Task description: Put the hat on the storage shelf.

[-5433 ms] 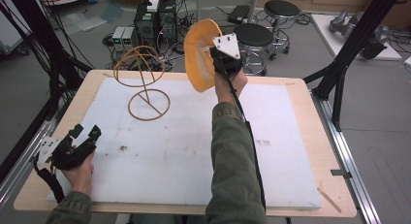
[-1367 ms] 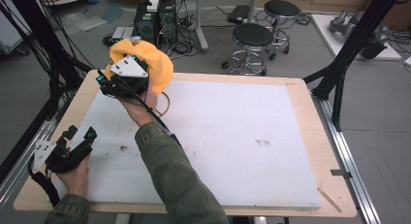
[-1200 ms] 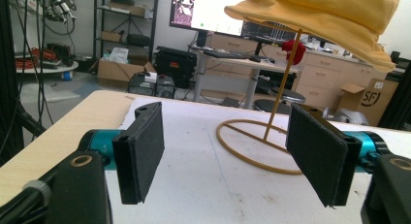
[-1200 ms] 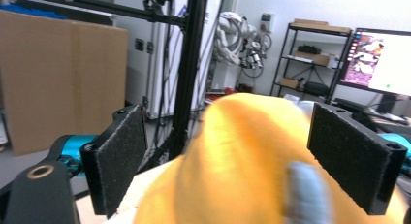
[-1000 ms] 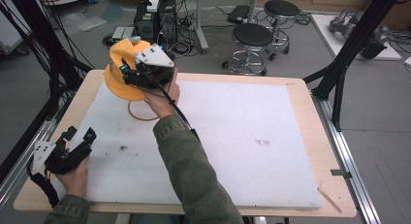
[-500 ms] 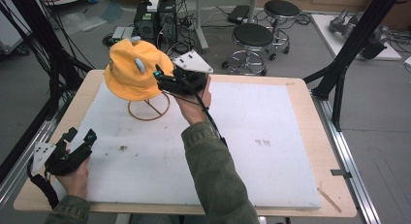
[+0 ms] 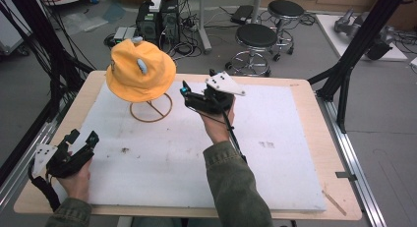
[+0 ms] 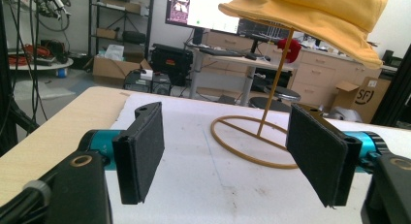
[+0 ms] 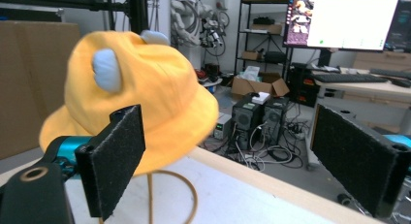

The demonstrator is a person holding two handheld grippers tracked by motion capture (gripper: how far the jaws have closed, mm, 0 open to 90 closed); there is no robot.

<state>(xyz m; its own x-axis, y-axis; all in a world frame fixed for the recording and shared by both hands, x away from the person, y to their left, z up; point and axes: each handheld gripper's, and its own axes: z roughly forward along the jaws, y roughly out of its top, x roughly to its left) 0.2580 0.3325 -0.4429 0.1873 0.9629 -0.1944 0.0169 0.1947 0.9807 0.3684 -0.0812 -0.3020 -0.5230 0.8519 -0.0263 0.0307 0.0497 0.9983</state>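
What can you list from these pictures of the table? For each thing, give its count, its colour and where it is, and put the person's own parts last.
Hat: one, yellow-orange with two pale ear-like bumps, sitting on the stand at the table's far left.
Stand: one, tan wire, its ring base resting on the mat under the hat.
Mat: one, white, covering most of the table.
Table: one, light wood, under the mat.
Stools: two, black-seated, on the floor beyond the table.
Left gripper: one, black, jaws open, near left corner.
Right gripper: one, black, jaws open, just right of the hat.
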